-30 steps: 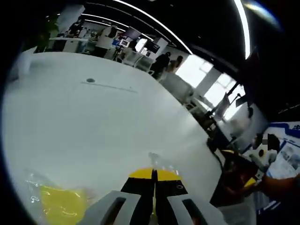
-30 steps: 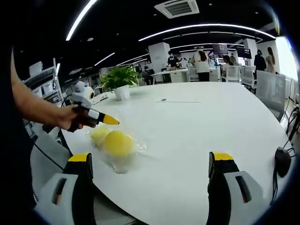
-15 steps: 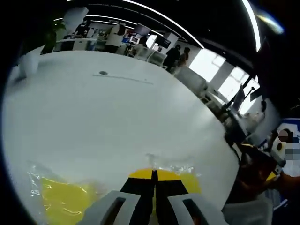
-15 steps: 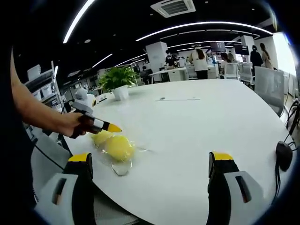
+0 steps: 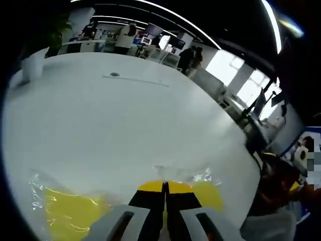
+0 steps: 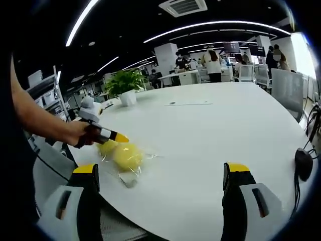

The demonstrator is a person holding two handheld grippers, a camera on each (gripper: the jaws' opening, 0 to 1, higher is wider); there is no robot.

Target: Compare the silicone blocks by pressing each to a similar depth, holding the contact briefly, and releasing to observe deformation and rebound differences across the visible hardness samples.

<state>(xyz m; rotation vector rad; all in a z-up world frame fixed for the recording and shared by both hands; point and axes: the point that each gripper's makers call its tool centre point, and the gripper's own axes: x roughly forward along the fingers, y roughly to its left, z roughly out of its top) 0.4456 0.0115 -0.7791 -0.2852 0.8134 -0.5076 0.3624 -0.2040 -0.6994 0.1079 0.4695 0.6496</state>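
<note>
Left gripper view: the left gripper (image 5: 164, 188), its two yellow-tipped black jaws pressed together with no gap between them, pinching nothing. The tips hang above the large round white surface (image 5: 115, 125), between two soft yellow silicone blocks wrapped in clear crinkled plastic: the nearer wrapped block (image 5: 70, 216) lies to the lower left of the tips, and the second wrapped block (image 5: 208, 193) lies just to their right. Whether the tips touch the plastic cannot be told.

Right gripper view: the right gripper (image 6: 163, 173), its two yellow-capped jaws spread wide apart, holding and touching nothing, raised above the near edge of the surface. Across the surface, a person's hand (image 6: 83, 135) carries the left gripper, whose closed yellow tip points at the two yellow blocks; here the rounder block (image 6: 126, 154) lies in front and the other block (image 6: 106, 146) just behind it, both inside loose clear wrapping near the surface's left edge. Count: two grippers, two yellow blocks.

Also on the surface: one green potted plant in a white pot (image 6: 127, 86) at the far side, and one dark rounded object (image 6: 302, 165) at the right edge.
</note>
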